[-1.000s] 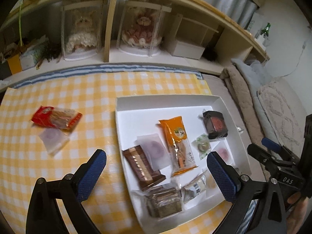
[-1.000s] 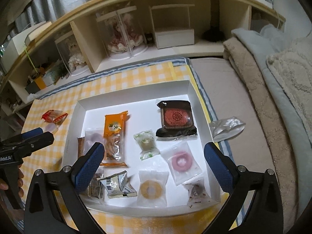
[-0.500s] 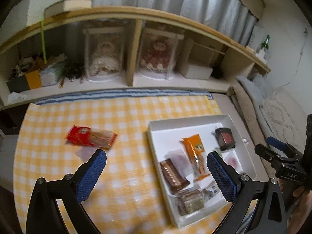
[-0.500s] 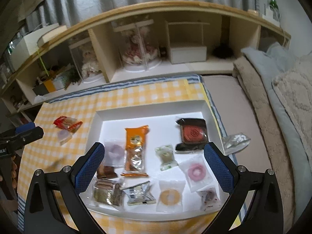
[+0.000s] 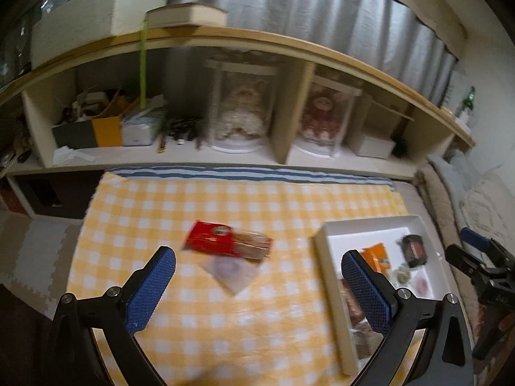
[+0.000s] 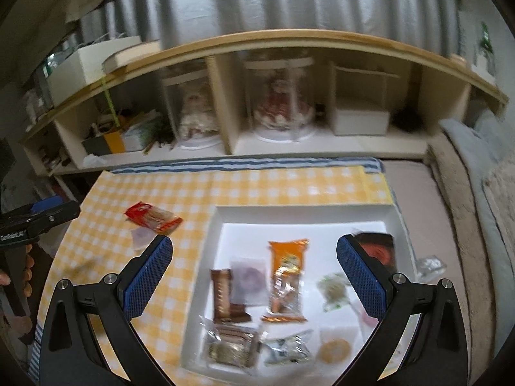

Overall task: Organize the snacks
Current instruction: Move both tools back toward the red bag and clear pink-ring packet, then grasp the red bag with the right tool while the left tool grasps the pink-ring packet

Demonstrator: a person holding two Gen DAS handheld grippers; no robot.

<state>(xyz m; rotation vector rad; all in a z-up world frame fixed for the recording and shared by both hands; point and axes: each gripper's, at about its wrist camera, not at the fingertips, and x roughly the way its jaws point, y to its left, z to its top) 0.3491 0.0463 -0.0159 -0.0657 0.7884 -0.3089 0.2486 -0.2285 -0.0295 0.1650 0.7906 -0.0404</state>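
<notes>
Overhead, both handheld grippers hang above a yellow-and-white checked cloth (image 5: 180, 218), each with its blue-padded jaws spread wide and nothing between them.

From the left wrist view, the left gripper (image 5: 257, 284) frames two loose snacks on the cloth. A red snack packet (image 5: 225, 241) lies just ahead of the gap between the jaws, and a clear pouch with a pale round sweet (image 5: 230, 270) sits partly under it, nearer the jaws. The white tray (image 5: 328, 276) runs past the right-hand jaw, which hides part of it.

From the right wrist view, the right gripper (image 6: 254, 281) is over the same tray (image 6: 212, 254). Between its jaws lie an orange packet (image 6: 286, 276), a brown chocolate bar (image 6: 223, 296) and a clear pouch with a purple ring (image 6: 248, 278) (all blurred by motion). Close to the camera sit a foil-wrapped biscuit pack (image 6: 230, 344) and a pouch with a yellow ring (image 6: 334, 349). A dark packet with a red disc (image 6: 378, 249) shows beside the right-hand jaw, and a small green sweet (image 6: 333, 291) just inside it. What may be a crumpled clear wrapper (image 6: 429, 267) lies outside the tray, beyond that jaw.

A wooden shelf (image 6: 289, 41) with two cased dolls stands far ahead of both grippers.
</notes>
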